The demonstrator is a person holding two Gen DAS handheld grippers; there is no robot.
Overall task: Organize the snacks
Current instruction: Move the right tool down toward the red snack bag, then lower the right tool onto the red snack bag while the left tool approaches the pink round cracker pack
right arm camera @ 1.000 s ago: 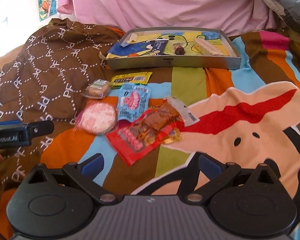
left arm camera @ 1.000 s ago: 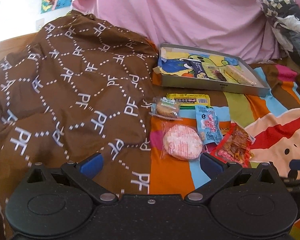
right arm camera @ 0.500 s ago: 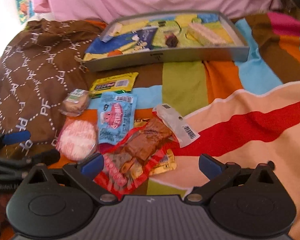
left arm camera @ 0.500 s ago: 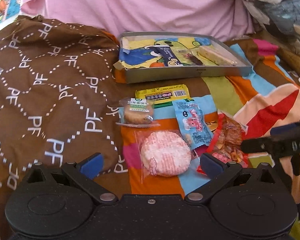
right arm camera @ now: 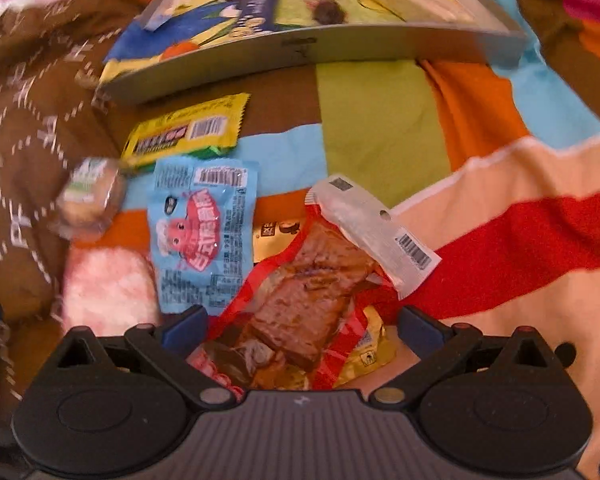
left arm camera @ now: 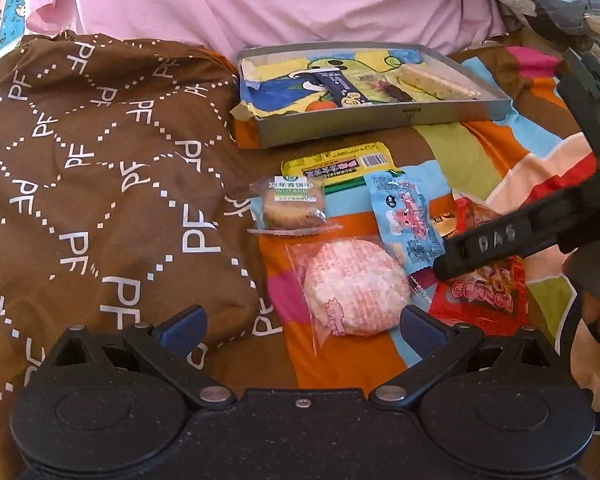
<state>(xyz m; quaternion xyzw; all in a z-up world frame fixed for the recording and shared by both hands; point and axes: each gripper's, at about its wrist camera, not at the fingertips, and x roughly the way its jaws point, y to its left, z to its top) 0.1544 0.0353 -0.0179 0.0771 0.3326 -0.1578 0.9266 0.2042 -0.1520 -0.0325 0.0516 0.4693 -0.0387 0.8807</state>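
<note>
Two hand-held grippers, both with jaws spread and empty, over snacks on a bedspread.

The right gripper (right arm camera: 302, 326) hangs just above the red packet (right arm camera: 300, 312), which lies between its fingers. Ahead of the left gripper (left arm camera: 300, 326) lies the pink cake (left arm camera: 354, 286), then a cookie (left arm camera: 294, 208), blue packet (left arm camera: 406, 218) and yellow packet (left arm camera: 340, 164). The tray (left arm camera: 364, 122) sits farthest.

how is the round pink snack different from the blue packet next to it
The round pink snack is a disc in a clear wrapper; the blue packet is a long, flat, opaque pouch with a red cartoon. The left tongs frame the pink snack, while the right tongs' finger crosses the blue packet's corner. Both lie loose on the striped blanket.
</note>
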